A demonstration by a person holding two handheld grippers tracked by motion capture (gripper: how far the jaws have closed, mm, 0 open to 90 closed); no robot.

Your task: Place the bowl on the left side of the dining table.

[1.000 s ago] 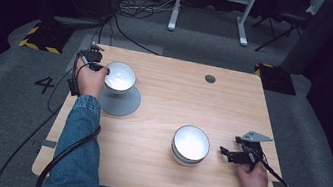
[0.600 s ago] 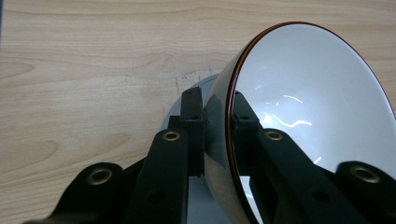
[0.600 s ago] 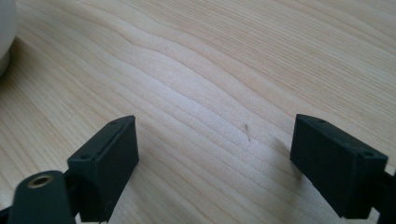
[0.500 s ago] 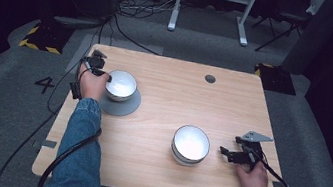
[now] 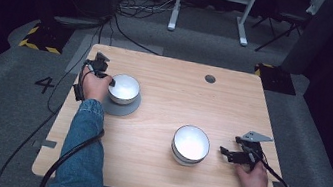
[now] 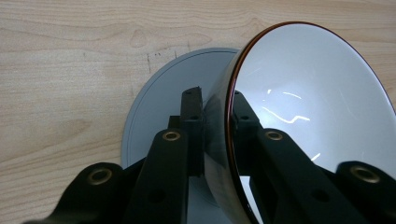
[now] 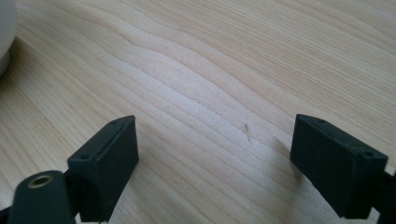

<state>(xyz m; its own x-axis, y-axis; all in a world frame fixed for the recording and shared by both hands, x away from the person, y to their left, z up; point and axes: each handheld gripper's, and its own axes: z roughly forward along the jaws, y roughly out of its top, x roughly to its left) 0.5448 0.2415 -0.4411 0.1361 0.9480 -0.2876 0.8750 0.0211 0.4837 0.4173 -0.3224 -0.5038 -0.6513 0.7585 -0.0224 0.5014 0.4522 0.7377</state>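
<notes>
Lowered since a second ago: bowl [image 5: 124, 88] now resting on the grey plate [image 5: 124, 109], rim clamped by the left gripper [image 5: 108, 80]. Unmoved: right gripper [image 5: 224, 152], jaws wide, beside second bowl [image 5: 190, 144].

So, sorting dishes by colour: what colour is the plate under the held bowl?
Grey plate, clearest in the left gripper view.

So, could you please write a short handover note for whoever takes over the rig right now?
Left gripper: shut on the rim of the far bowl, one jaw inside and one outside, bowl over the grey plate.
Right gripper: open, holding nothing, low over the table beside the near bowl.
Done: far bowl gripped and brought to the plate.
Left: probably release it there; whether it fully rests on the plate is unclear. Near bowl untouched.
</notes>
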